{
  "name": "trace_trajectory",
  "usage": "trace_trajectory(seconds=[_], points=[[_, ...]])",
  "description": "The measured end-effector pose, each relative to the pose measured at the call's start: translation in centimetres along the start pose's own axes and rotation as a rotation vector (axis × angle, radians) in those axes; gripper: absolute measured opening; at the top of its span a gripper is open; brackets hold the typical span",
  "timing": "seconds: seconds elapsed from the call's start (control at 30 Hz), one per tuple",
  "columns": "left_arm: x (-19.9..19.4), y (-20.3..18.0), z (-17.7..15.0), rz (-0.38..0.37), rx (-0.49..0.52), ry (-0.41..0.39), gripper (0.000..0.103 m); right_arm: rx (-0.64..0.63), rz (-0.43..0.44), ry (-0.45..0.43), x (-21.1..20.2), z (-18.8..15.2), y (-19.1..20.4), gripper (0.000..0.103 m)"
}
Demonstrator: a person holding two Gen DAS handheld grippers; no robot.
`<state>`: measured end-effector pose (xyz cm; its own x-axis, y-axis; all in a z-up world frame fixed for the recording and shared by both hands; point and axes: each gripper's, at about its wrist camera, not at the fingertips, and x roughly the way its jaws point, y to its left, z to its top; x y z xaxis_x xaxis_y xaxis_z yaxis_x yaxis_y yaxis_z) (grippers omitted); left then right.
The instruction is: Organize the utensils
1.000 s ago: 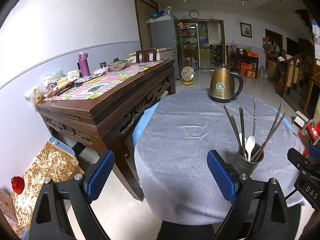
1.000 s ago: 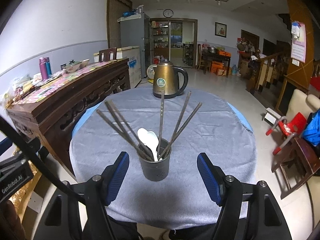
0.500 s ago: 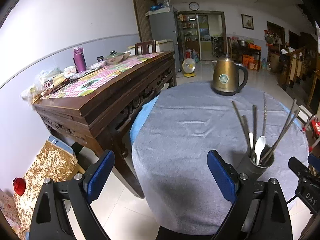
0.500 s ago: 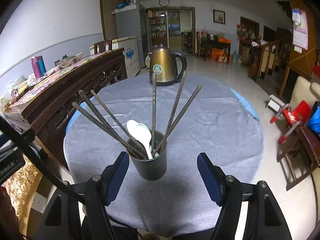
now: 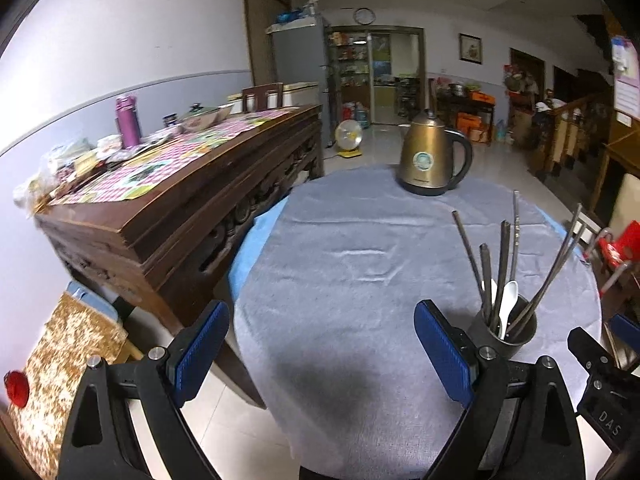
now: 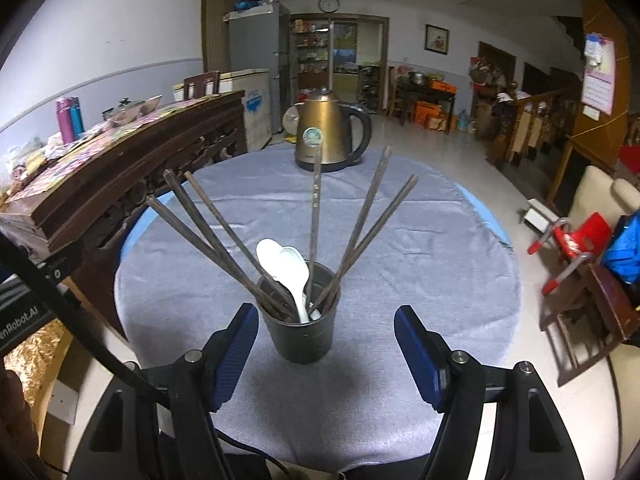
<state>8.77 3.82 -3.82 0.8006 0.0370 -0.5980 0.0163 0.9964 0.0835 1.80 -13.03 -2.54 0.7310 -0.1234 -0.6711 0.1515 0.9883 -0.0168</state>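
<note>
A dark cup [image 6: 303, 334] stands on the round table under a grey cloth [image 6: 420, 264]. It holds several dark chopsticks [image 6: 362, 228] and two white spoons [image 6: 289, 268]. My right gripper [image 6: 326, 350] is open and empty, its jaws spread either side of the cup, just in front of it. In the left wrist view the cup [image 5: 505, 330] sits to the right, just beyond the right finger. My left gripper [image 5: 322, 348] is open and empty over the table's near left edge.
A gold kettle [image 6: 330, 136] stands at the table's far side; it also shows in the left wrist view [image 5: 430, 158]. A carved wooden sideboard [image 5: 176, 204] with bottles and dishes runs along the left. A red child's chair [image 6: 572, 240] and wooden furniture stand to the right.
Both grippers have moved closer to the table. The cup now looms larger between the right jaws. The left view has shifted so the cup sits nearer its right finger.
</note>
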Motion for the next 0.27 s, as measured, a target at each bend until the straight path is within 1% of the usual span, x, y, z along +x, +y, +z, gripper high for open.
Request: trace_trajectory(seconds=[0.2, 0.27], points=[[1.1, -0.7, 1.1, -0.084, 0.057, -0.001, 0.094, 0.039, -0.042, -0.002, -0.9, -0.1, -0.1, 0.074], [2.4, -0.8, 1.4, -0.084, 0.048, 0.013, 0.094, 0.071, -0.041, -0.001, -0.9, -0.2, -0.9, 0.074]])
